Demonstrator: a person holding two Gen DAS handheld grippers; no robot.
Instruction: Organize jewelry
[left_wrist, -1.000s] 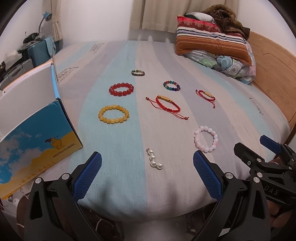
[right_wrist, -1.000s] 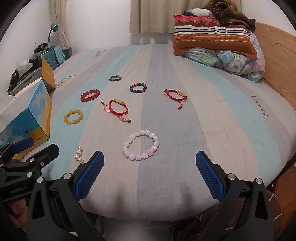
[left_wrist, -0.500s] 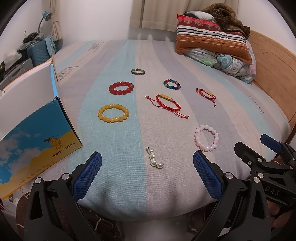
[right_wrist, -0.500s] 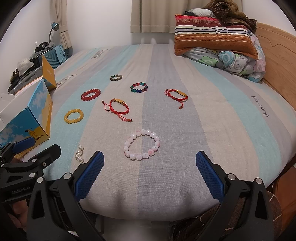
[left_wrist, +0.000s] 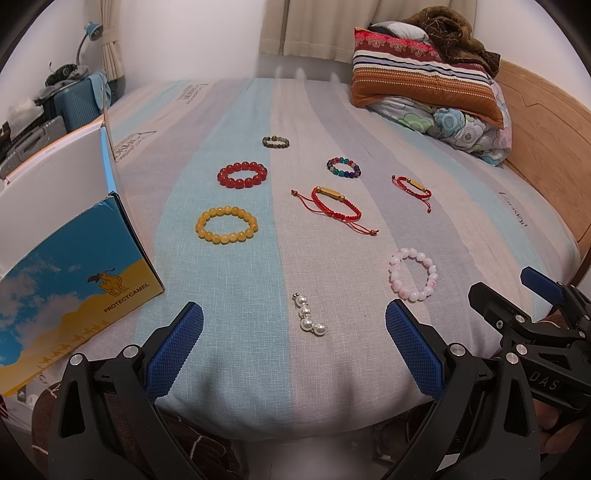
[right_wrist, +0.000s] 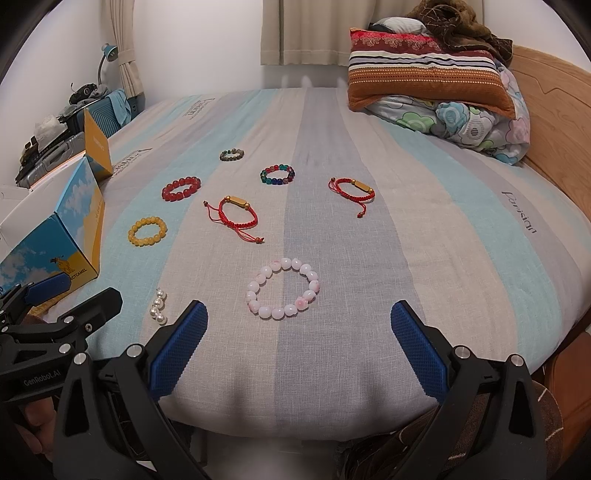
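- Hovering at the near edge of the bed (left_wrist: 461, 221): left gripper (left_wrist: 293, 338) with jaws spread wide, nothing between them; pearl piece (left_wrist: 309, 319) lies on the sheet in line with the gap, not touched.
- Right gripper (right_wrist: 298, 332) also spread wide and empty, low over the near edge; pink bead bracelet (right_wrist: 283, 288) lies just ahead of it, apart from both pads.
- Each gripper shows in the other's view: right one at the right edge of the left view, left one at the lower left of the right view, a hand (right_wrist: 35, 424) on its handle.
- Jewelry is laid flat on the striped sheet, pieces well apart from each other:
- yellow bead bracelet (left_wrist: 226, 225) left of centre, near the box (left_wrist: 74, 291)
- red bead bracelet (left_wrist: 242, 174) behind the yellow one
- small green bead bracelet (left_wrist: 276, 141) farthest back
- multicolour bead bracelet (left_wrist: 343, 167) right of the red beads
- red cord bracelet (left_wrist: 334, 203) with a gold bar in the middle, loose ends trailing toward the near side
- second red cord bracelet (left_wrist: 413, 185) farther right
- Box with a camel print stands open at the left edge of the bed, flap (left_wrist: 110, 147) up.
- Striped pillow (left_wrist: 421, 85) on a floral quilt (left_wrist: 465, 129) at the far right, against the wooden headboard (left_wrist: 546, 122).
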